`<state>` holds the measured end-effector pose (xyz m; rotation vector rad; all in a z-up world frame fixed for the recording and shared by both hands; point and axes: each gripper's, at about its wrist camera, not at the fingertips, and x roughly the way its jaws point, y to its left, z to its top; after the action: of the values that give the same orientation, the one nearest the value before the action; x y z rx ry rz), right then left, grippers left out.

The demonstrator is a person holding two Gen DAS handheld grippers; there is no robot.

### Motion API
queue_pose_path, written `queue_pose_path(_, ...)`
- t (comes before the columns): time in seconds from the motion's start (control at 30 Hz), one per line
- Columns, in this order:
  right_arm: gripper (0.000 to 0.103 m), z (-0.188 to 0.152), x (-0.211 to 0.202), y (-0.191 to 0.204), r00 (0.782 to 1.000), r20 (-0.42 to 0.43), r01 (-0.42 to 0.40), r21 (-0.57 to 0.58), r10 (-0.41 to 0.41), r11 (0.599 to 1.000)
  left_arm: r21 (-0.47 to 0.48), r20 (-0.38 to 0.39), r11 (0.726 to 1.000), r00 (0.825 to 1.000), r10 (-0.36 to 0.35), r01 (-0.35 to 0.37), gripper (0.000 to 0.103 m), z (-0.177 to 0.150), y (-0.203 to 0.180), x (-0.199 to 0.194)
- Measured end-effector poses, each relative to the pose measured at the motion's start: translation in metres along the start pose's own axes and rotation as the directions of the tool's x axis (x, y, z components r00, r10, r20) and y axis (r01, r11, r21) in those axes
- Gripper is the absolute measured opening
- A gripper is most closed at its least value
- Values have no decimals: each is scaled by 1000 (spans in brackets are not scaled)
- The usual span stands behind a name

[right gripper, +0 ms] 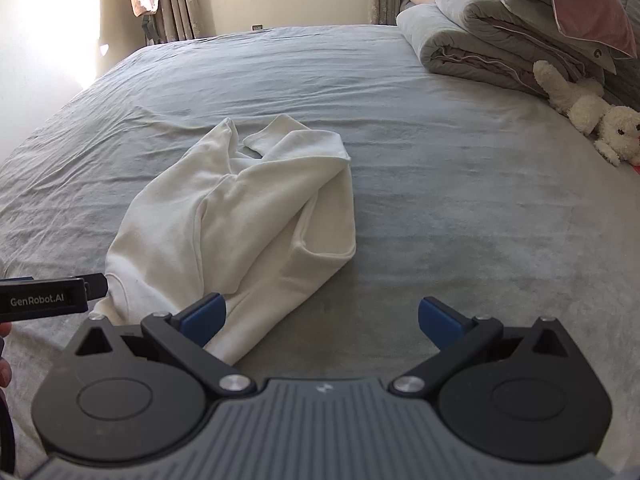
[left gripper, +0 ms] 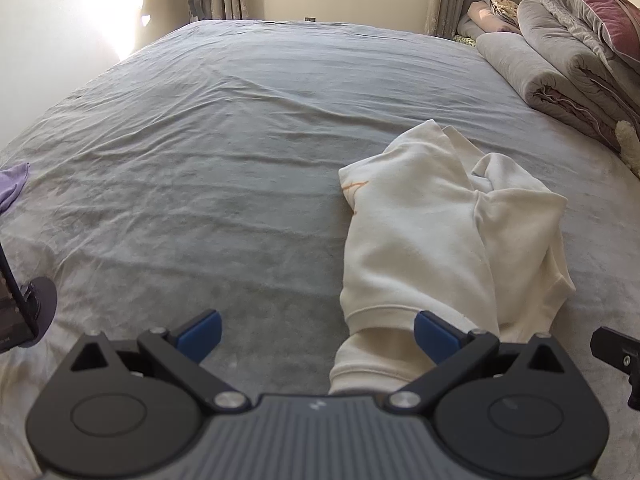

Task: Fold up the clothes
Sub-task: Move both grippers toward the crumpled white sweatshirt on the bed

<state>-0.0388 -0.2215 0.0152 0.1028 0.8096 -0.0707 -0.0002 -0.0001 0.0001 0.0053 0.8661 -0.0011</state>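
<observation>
- Item: cream sweatshirt [right gripper: 240,216], one piece, lying crumpled and partly doubled over itself on the grey bed sheet [right gripper: 460,208]; ribbed hem and a cuff point toward the cameras, and a small orange mark shows on one panel in the left wrist view.
- Left gripper [left gripper: 318,334]: jaws spread wide, nothing between the pads; the right-hand blue pad sits over the near hem of the garment, contact not clear.
- Right gripper [right gripper: 322,322]: jaws spread wide, holding nothing; the left-hand blue pad overlaps the garment's near edge, the other stands over bare sheet.
- Step in hand, as judged: the approach before the first grasp; no fold looks finished.
- Next move, as judged: each gripper needs a separate hem corner or edge, then a lift and spread so the cloth lies flat before folding.
- Open room: a broad stretch of wrinkled sheet lies free beyond and to the left of the garment.
- Edges: folded quilts [right gripper: 480,36] and a white plush toy [right gripper: 588,116] line the right side, well apart from the garment; a purple cloth [left gripper: 14,184] lies at the far left edge of the bed.
</observation>
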Motion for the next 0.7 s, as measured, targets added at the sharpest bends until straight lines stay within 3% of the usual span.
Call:
queue_pose_path(0.17,103,3,-1,-8,999,-18,-32,33,32,999,3,-4,1000,1000,-10,10,102,0,0,-1)
queue_pose_path(0.33,103,0,4,0,1000,-18,5,-5,-5,1000,7,-8,1000,1000,-20,21,102,-1,-1,-2)
queue_pose_path(0.7,103,-1,9,1,999,-41,10,-3,-10,1000,14,-17,1000,1000,-21,21,102,0,-1,-1)
